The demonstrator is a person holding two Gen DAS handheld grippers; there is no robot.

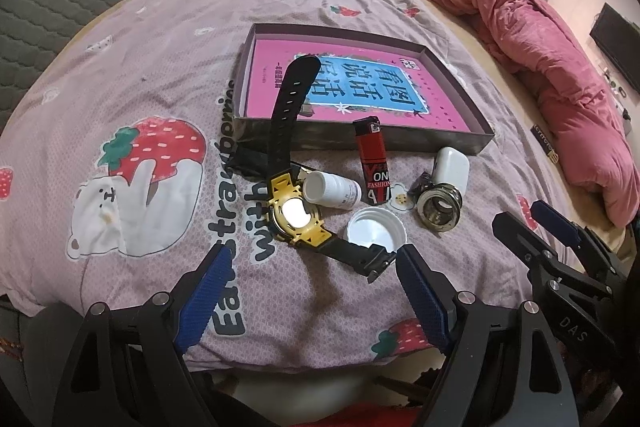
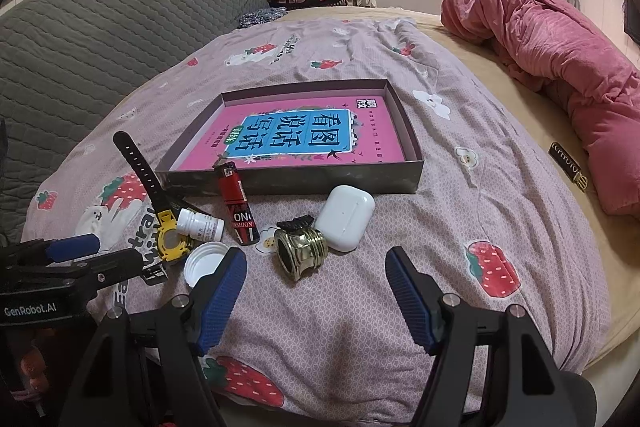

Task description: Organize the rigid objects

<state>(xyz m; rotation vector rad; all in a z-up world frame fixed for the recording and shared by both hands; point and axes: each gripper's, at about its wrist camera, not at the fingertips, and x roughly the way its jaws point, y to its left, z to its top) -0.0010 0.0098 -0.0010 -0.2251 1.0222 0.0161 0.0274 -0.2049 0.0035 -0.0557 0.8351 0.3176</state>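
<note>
- The left gripper sits at the bottom of its own view with its blue-padded fingers spread wide and nothing between them; in the right wrist view it enters at the lower left, its body printed "GenRobot.AI".
- The right gripper is likewise spread wide and grasps nothing; in the left wrist view it shows at the right edge, marked "DAS", partly cut off.
- Just above the left fingers lies a yellow-and-black wristwatch, its dial washed out by glare and its strap rising over the box wall.
- Beside it lie a white bottle cap and a small white pill bottle whose label is too small to read.
- A red lighter reads "ON" and "FASHION"; the remaining letters are hidden.
- Centre frame: a brass threaded fitting, a white earbud case and a small dark object that is hard to identify.
- Behind them, a shallow open box holds a pink book with Chinese characters, upside down.
- The bedsheet shows "strawberries" and "with", partly covered.
</note>
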